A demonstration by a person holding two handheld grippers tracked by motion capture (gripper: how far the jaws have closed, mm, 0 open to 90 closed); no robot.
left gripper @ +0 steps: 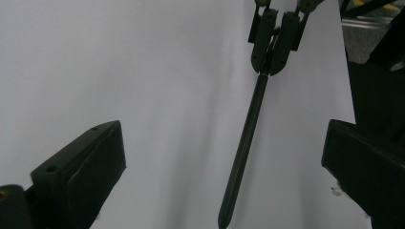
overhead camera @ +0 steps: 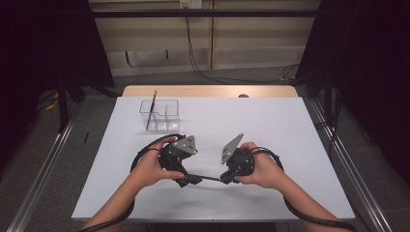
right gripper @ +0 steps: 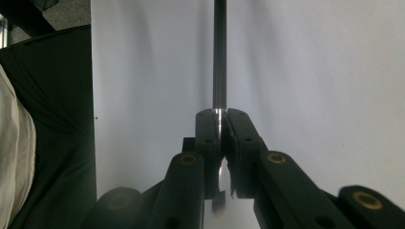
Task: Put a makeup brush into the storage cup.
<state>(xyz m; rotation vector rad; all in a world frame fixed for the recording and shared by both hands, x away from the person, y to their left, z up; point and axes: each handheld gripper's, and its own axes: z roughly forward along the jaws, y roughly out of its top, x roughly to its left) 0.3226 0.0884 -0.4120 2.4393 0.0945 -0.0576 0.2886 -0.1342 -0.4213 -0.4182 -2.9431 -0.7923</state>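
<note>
Right gripper (right gripper: 221, 117) first: we've got its jaws clamped tight on one end of a thin dark pen (left gripper: 243, 143), which sticks straight out ahead of it over the white table (overhead camera: 270, 121). Now to our left gripper (left gripper: 224, 157), and its jaws stand wide apart, one on either side of the pen's free end, nothing pressed yet. From above we see the two grippers facing each other near the front of the table, the pen bridging the gap between them. Further back on the left sits a clear plastic organizer (overhead camera: 160, 116) with another pen-like stick (overhead camera: 152, 110) leaning upright in it.

So what could trip us up? The pen's tip lies off to one side between the open jaws, so we judge a quick close could nudge it rather than pinch it. And if our right lets go before the left has a firm hold, the pen drops onto the table and may roll.
</note>
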